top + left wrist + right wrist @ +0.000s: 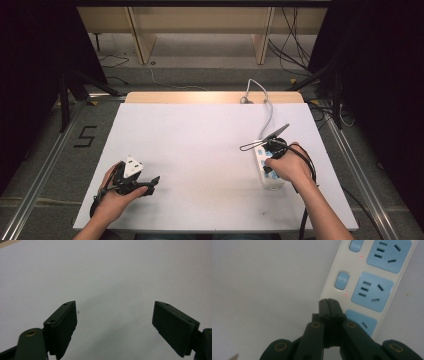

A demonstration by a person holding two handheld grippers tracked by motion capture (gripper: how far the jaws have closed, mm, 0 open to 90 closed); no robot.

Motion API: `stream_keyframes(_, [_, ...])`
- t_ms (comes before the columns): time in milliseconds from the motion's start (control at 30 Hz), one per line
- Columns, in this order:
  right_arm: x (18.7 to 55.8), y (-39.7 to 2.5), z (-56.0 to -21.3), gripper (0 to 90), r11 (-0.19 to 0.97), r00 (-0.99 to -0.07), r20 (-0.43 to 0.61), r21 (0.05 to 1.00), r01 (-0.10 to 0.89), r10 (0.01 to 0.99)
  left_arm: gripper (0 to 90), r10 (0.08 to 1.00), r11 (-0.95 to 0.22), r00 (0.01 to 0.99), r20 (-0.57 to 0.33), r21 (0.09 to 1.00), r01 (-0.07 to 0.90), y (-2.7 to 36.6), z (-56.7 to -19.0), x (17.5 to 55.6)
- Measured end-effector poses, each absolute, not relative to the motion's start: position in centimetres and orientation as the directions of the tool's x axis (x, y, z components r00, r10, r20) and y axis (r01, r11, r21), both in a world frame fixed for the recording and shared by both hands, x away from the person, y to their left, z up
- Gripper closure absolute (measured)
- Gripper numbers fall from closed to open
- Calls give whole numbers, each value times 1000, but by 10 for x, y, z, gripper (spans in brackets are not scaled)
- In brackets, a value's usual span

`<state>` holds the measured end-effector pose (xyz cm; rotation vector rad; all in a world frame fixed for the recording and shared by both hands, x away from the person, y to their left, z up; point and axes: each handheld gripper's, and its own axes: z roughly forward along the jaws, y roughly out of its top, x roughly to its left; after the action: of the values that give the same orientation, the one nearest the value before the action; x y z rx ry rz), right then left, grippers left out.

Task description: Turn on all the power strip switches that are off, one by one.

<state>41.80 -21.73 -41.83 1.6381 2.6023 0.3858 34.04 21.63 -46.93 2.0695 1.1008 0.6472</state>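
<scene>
Strip (372, 277), at the counter's (200, 145) right under the right gripper (329, 305) whose fingers are pressed together, looks rigid, light, slippery plastic, best taken across its sides; left gripper (113, 322) fingers gape.

The white table (200, 150) is bright, with a soft shine in the middle, and the room around it is very dark. The pictures look a bit fuzzy. Between the left gripper's (115, 322) fingers lies a faint grey shadow. The right gripper's (329, 305) fingers look blurry up close, and two tiny red lights glow just past their tips.
</scene>
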Motion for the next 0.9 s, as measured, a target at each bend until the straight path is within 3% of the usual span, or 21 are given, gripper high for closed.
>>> stream_keyframes(900, [417,-215,-423,900,412,-436,88,205,888,896,200,850,-398,517,102,767,503,215,-470,340])
